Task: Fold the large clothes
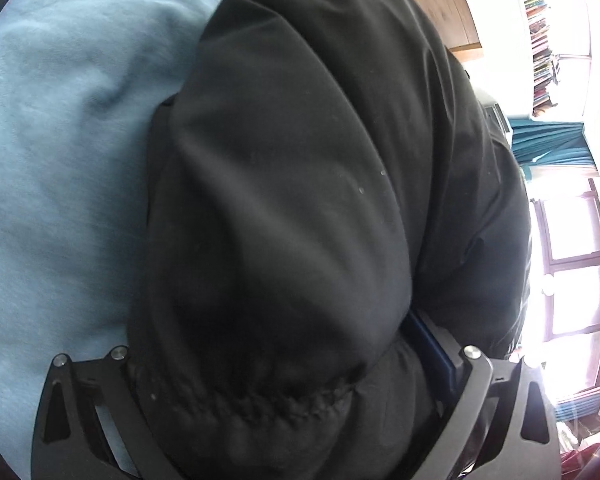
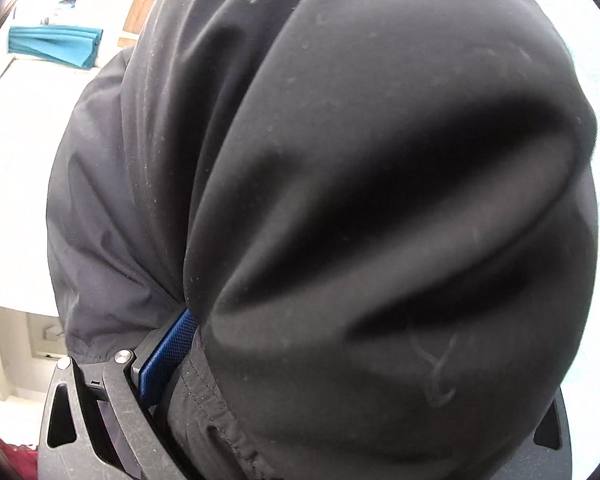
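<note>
Cloth fills both views: a black jacket (image 1: 300, 200) is bunched between the fingers of the left claw (image 1: 288, 412), which is closed down on a gathered, elastic-looking hem, and the right claw (image 2: 300, 400) likewise pinches a stitched edge against its blue pad (image 2: 168, 360). The fabric looks soft, light and rather slick, so it may slide; seams and hems seem the safest holds. Beyond the left claw, to its left, lies a pale blue sheet (image 1: 60, 140) with open room for laying it flat. Farther right, a bookshelf (image 1: 540, 40) and bright window (image 1: 572, 260) stand well apart.
</note>
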`<state>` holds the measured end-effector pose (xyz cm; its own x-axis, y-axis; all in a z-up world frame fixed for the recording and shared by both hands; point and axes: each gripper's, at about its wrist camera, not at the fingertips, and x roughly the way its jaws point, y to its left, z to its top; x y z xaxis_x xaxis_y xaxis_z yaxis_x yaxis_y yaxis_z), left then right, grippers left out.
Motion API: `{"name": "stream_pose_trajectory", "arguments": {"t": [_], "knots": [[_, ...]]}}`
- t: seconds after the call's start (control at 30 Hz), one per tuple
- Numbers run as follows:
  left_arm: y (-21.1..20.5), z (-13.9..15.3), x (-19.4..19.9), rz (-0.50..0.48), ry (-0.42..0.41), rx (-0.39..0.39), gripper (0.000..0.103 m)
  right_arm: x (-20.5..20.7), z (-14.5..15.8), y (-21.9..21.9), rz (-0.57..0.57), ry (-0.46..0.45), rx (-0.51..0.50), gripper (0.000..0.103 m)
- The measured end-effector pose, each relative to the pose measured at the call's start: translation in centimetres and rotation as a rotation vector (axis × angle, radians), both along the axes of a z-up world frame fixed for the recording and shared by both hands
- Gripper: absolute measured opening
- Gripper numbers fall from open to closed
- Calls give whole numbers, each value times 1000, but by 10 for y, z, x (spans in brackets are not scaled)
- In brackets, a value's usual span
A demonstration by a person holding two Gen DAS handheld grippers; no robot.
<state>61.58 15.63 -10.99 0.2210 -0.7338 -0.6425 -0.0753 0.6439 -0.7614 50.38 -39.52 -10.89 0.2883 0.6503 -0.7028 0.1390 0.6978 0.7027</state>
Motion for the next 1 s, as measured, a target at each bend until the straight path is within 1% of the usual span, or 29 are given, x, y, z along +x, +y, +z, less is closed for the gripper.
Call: {"name": "stream_pose_trajectory", "arguments": {"t": [0.03,0.1,0.13,0.17,0.2,0.23,0.27,0.3,0.37,0.4,0.47,0.57,0.77,0.87,1.0], "knots": [[-3,-1,0,-6,0,0,98,2,1,4,11,5,-8,102],[-4,0,-3,-6,-3,-8,91,5,3,11,22,9,-26,102],[-7,6,0,-1,-5,-16,82,6,5,12,22,12,-31,101],[-8,10,-2,7,-12,-22,66,5,8,13,18,13,-36,99],[-8,13,-4,11,-21,-21,59,4,12,15,15,8,-47,98],[-8,17,-6,16,-31,-16,48,3,16,17,10,3,-63,95],[-8,22,-8,22,-40,-11,41,2,19,20,5,-1,-78,90],[-10,25,-9,26,-45,-4,39,0,23,23,5,-6,-88,86],[-12,33,-11,32,-51,19,32,0,32,29,6,-15,-107,72],[-17,38,-11,36,-52,28,30,0,35,31,8,-18,-113,68],[-26,47,-11,47,-51,43,26,1,41,36,17,-17,-112,54],[-39,61,-17,67,-53,34,22,-1,53,47,19,-13,-98,42],[-37,87,-34,79,-81,0,19,1,72,54,-3,-25,-70,32],[-40,105,-40,70,-99,-18,18,-4,91,59,-8,-45,-50,29],[-40,151,-54,28,-164,-34,18,-11,119,65,-13,-83,-12,28]]}}
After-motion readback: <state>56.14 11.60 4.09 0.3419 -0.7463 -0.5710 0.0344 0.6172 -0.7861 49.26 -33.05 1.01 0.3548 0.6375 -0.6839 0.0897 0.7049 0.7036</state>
